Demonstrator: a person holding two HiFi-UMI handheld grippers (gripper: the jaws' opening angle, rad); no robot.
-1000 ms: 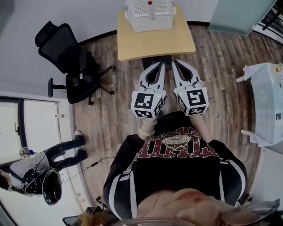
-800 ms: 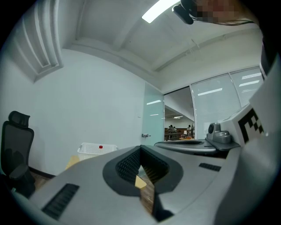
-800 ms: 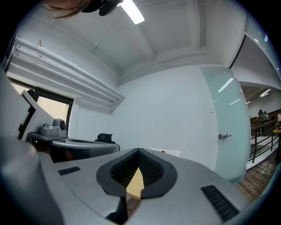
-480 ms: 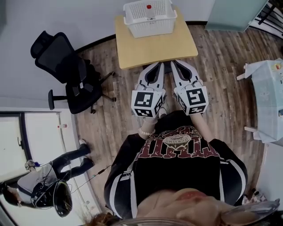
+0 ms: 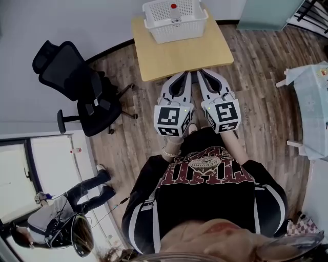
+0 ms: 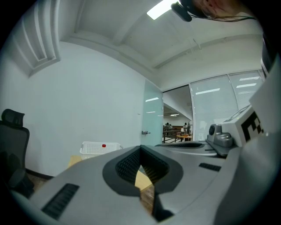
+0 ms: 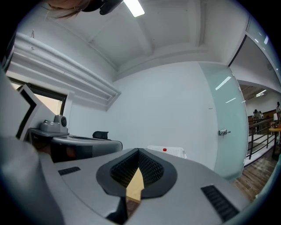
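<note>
The left gripper (image 5: 183, 77) and the right gripper (image 5: 204, 74) are side by side in front of the person's chest. Both pairs of jaws are pressed together with nothing in them. Their tips point at the near edge of a small light wooden table (image 5: 179, 51). A white plastic basket with holes (image 5: 176, 20) stands at the table's far end. It has a little red thing (image 5: 173, 6) inside, maybe a cap. A black office chair (image 5: 77, 77) stands to the left.
</note>
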